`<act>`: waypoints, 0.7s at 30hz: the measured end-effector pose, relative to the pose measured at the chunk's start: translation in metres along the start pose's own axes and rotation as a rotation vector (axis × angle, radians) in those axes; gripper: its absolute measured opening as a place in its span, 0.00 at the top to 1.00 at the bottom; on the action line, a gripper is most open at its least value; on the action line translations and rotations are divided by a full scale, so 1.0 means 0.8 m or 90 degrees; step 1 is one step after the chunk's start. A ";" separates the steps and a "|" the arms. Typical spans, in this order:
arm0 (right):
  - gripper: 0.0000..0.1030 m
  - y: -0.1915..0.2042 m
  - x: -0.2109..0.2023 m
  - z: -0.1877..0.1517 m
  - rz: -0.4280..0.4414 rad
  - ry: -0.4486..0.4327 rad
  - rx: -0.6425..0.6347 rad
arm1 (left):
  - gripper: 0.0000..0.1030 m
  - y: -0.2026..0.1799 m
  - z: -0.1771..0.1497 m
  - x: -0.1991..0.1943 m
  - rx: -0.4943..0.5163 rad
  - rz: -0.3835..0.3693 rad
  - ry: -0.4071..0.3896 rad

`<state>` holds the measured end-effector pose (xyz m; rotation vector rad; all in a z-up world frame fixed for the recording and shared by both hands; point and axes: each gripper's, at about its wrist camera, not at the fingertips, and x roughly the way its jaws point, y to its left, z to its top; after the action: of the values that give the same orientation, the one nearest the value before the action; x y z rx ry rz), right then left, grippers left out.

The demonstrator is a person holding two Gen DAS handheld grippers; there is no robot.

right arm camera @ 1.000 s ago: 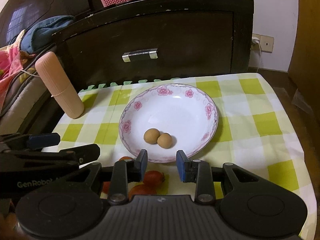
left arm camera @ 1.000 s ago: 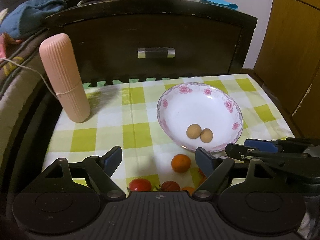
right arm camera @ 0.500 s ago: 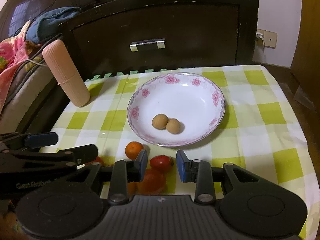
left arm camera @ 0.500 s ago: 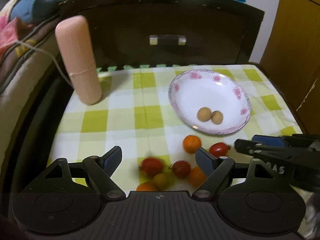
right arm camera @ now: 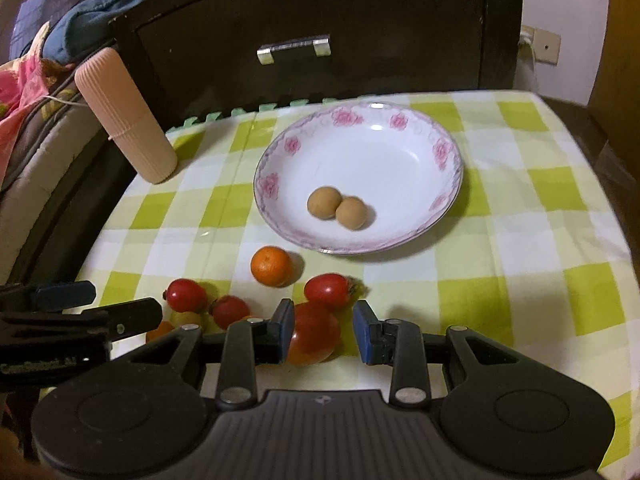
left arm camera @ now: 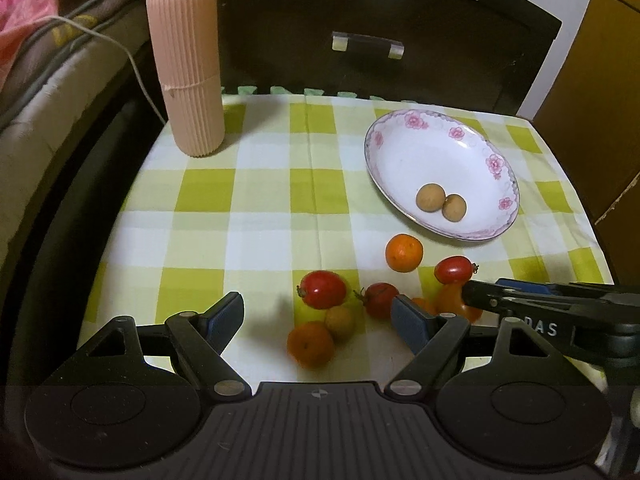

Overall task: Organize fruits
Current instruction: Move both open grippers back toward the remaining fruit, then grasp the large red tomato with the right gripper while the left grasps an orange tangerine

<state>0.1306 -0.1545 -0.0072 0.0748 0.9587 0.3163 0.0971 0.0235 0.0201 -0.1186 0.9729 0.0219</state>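
Observation:
A white plate with pink flowers holds two tan round fruits. In front of it on the checked cloth lie several loose fruits: a small orange, red cherry tomatoes, a yellowish fruit and another orange. My left gripper is open above the front cluster. My right gripper is open, with a larger red-orange tomato between its fingers near the left pad. The right gripper's fingers show at the right in the left view.
A tall ribbed pink cylinder stands at the table's back left. A dark wooden drawer front with a metal handle rises behind the table. A bed with a white cable lies to the left.
Both grippers have pulled back and risen, so the loose fruits in front of the plate have come into view. The left view has swung to the left. Both stay open.

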 end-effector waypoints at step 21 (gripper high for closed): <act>0.61 -0.018 0.045 0.003 0.083 0.069 0.126 | 0.17 0.008 -0.001 0.017 -0.022 -0.016 0.037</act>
<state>0.1548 -0.1577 -0.0374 0.3043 1.0928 0.3475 0.1039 0.0290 0.0079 -0.1645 1.0291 0.0118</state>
